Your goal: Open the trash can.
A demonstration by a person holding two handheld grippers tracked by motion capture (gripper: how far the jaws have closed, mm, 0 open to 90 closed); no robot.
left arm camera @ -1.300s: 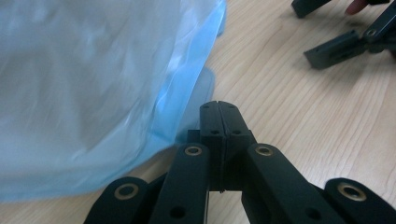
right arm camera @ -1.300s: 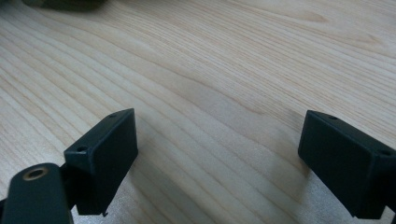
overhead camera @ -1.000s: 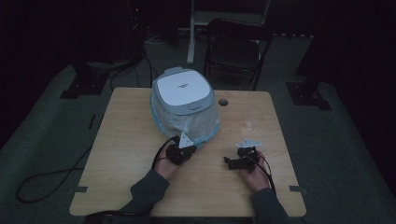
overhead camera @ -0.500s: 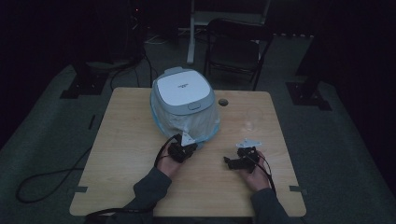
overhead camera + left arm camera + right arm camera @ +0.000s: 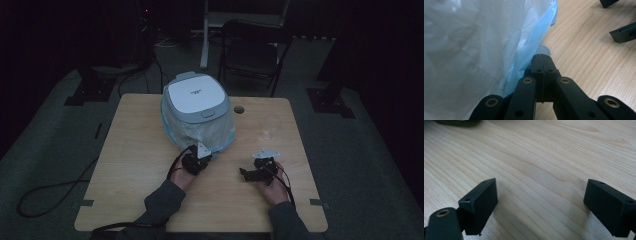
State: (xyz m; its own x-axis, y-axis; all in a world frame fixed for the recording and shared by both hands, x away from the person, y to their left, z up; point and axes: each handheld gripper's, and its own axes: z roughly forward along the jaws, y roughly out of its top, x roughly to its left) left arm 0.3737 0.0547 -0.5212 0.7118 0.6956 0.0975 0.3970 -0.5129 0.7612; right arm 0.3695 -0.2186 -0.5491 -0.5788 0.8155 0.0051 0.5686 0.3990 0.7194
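A white-lidded appliance (image 5: 196,96) stands at the back middle of the wooden table (image 5: 135,150), wrapped in a pale blue plastic bag (image 5: 205,132). My left gripper (image 5: 200,159) is at the bag's near edge. In the left gripper view its jaws are pressed together (image 5: 541,58), with the bag (image 5: 474,50) lying against their left side and a grey foot (image 5: 544,50) just ahead. Whether any film is pinched I cannot tell. My right gripper (image 5: 245,173) rests to the right, jaws wide open (image 5: 540,195) over bare wood with nothing between them.
A clear glass (image 5: 271,126) stands at the table's right, behind my right hand. A cable hole (image 5: 239,109) sits beside the appliance. A dark chair (image 5: 252,52) is behind the table. A cable (image 5: 45,192) lies on the floor at the left.
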